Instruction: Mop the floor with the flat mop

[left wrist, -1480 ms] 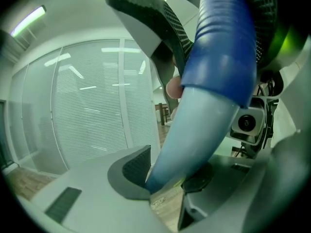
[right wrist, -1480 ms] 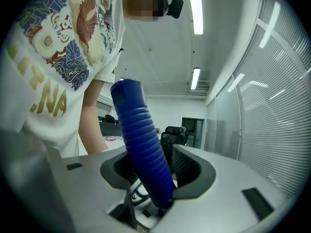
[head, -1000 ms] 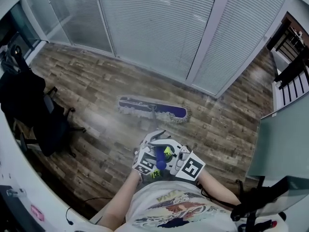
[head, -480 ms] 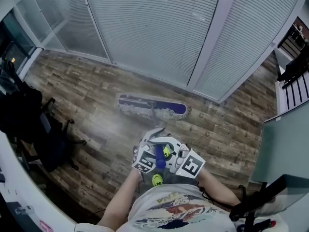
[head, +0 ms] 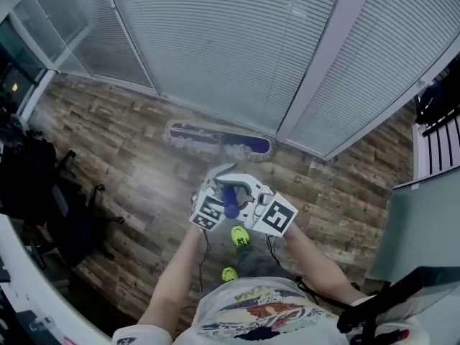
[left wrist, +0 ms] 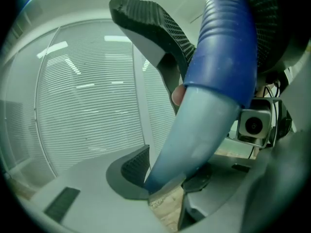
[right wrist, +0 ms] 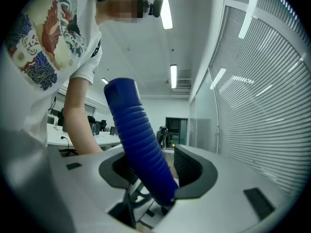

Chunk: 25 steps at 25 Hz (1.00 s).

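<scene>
Left tool [left wrist: 158, 101] clamped, right tool [right wrist: 155, 171] slackening

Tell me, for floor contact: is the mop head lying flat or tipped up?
Flat. In the head view the mop head lies spread full-length on the wood floor, along the foot of the glass wall.

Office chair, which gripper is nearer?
Left. The left gripper holds the mop handle on the office chair side; the right gripper, fingers just opening slightly around the handle, is on the far side.
</scene>
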{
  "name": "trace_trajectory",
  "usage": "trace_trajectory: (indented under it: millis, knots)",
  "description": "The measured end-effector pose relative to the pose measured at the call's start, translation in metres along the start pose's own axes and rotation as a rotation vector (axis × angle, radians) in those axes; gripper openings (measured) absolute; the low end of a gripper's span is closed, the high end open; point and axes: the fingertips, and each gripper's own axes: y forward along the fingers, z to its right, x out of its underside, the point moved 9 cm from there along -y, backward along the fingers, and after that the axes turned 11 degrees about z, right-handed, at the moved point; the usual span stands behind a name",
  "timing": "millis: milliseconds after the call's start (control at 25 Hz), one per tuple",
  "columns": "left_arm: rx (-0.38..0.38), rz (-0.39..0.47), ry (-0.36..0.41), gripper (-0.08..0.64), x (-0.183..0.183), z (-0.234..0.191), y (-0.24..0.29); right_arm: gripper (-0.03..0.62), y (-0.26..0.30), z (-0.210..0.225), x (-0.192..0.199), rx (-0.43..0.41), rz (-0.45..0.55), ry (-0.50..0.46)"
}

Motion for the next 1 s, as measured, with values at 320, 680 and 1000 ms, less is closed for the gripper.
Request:
trace_trajectory:
  millis: [320, 680, 1000]
  knots:
    - [-0.028, -0.009, -0.019, 0.114, -0.001, -0.014, 0.000, 0.199, 0.010, 0.009, 0.000, 0.013, 0.011, -0.024]
    - [-0.034, -0.015, -0.012, 0.114, -0.008, 0.077, -0.087, 0.202, 0.000, -0.113, -0.024, -0.012, 0.009, -0.007]
    - [-0.067, -0.010, -0.035, 0.114, -0.013, 0.208, -0.210, 0.213, -0.018, -0.286, -0.050, -0.053, -0.047, 0.023]
